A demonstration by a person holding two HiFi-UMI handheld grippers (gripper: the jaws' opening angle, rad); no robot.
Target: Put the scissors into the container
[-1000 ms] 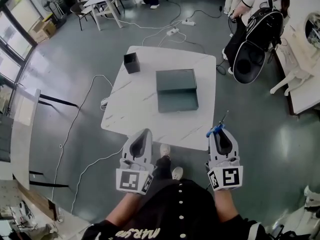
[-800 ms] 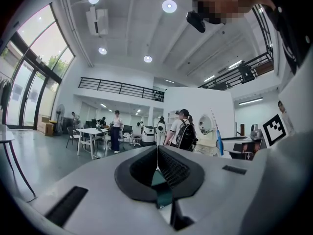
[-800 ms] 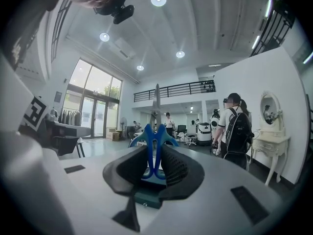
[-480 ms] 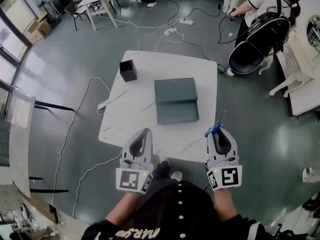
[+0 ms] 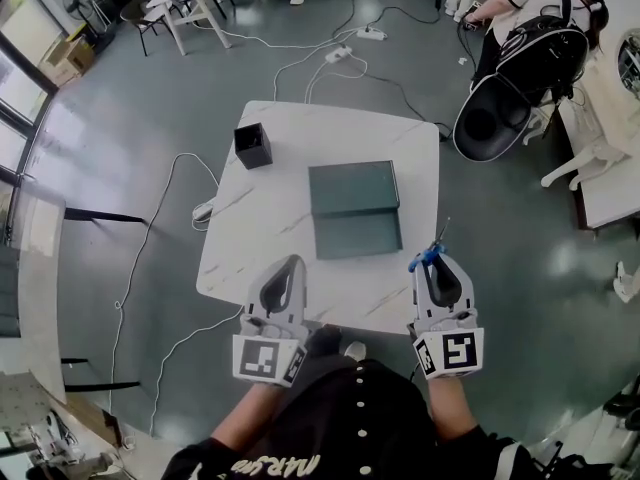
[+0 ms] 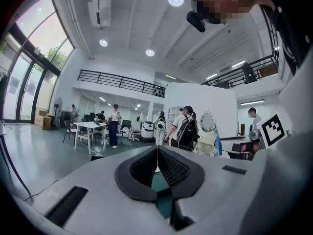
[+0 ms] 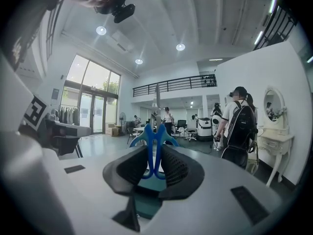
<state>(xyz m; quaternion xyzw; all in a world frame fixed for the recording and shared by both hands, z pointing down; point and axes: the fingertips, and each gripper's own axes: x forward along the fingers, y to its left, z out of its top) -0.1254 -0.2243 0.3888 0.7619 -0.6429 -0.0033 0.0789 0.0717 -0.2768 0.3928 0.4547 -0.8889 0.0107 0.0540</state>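
Note:
My right gripper (image 5: 433,264) is shut on the blue-handled scissors (image 5: 432,253), whose thin blades point up and away past the table's near right corner. In the right gripper view the blue handles (image 7: 154,148) stand pinched between the dark pads. My left gripper (image 5: 290,266) hovers over the near edge of the white table (image 5: 260,238), its jaws pressed together with nothing in them (image 6: 157,153). A small black square container (image 5: 253,145) stands on the table's far left part, well away from both grippers.
A dark green flat box (image 5: 355,208) lies in the middle of the table. Cables run over the grey floor at the left (image 5: 170,218) and behind the table. A person with a black backpack (image 5: 520,53) stands at the far right beside a white table (image 5: 610,158).
The view has drifted toward the table, which now sits slightly nearer. Both grippers keep their places in the view, and the scissors stay held.

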